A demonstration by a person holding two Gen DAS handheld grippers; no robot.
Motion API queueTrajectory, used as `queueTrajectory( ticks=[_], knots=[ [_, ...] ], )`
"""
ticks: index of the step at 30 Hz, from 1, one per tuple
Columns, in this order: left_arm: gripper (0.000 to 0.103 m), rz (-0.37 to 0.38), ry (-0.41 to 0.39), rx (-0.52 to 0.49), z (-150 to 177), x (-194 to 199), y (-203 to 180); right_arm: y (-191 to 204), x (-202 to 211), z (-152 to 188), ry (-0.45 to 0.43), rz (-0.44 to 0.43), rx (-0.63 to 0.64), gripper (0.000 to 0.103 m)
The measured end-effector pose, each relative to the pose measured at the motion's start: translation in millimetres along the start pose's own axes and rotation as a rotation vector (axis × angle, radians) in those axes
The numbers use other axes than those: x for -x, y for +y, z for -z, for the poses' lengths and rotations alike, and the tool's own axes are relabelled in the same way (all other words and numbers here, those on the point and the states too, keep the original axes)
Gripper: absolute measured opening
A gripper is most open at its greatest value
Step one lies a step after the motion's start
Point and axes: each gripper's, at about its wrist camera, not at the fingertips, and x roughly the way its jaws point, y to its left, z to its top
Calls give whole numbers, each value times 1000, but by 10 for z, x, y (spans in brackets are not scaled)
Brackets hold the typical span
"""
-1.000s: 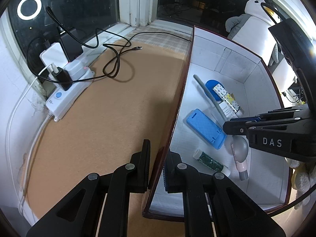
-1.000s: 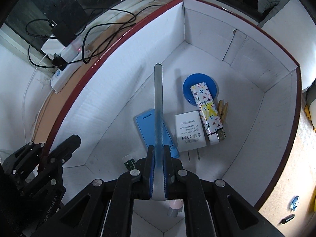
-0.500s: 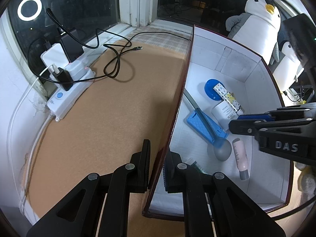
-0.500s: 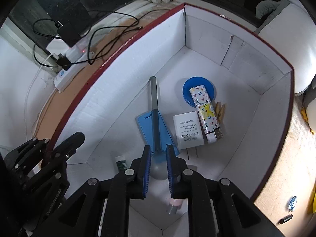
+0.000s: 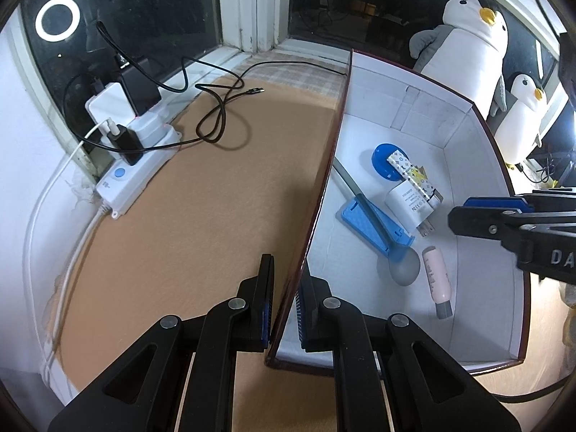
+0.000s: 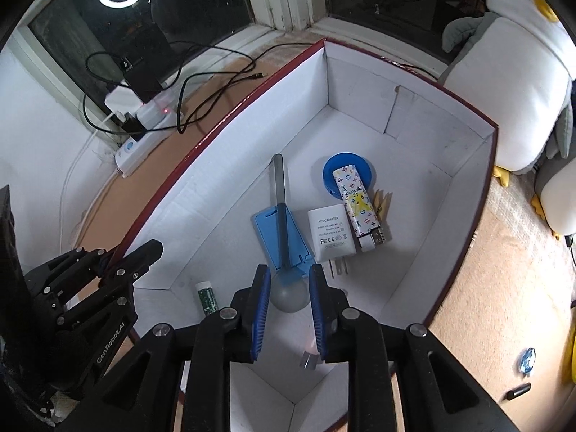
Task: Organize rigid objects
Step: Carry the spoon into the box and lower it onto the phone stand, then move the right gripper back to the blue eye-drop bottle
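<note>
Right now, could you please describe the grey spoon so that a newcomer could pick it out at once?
Look inside the big white box with the red rim. The spoon lies across a flat blue stand beside a white charger. It is the only long grey thing there, with a round bowl at its near end.

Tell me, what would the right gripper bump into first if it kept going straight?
Probably the grey spoon lying below the right gripper, whose jaws are opening; depth is hard to judge.
</note>
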Motion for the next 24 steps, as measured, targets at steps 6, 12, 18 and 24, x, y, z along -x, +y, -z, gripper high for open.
queueTrajectory(
  ticks=[6,12,18,24],
  knots=[
    [10,-10,0,-12,17,46,-35,-121,186,111,-43,-28,-43,23],
    [10,-16,3,-17,42,86,-68,-258,362,224,-83,-56,-83,23],
    [10,-20,16,-9,44,106,-82,-500,635,391,-150,-92,-132,27],
    [10,-34,21,-3,69,134,-108,-906,973,672,-233,-90,-175,37]
  ],
)
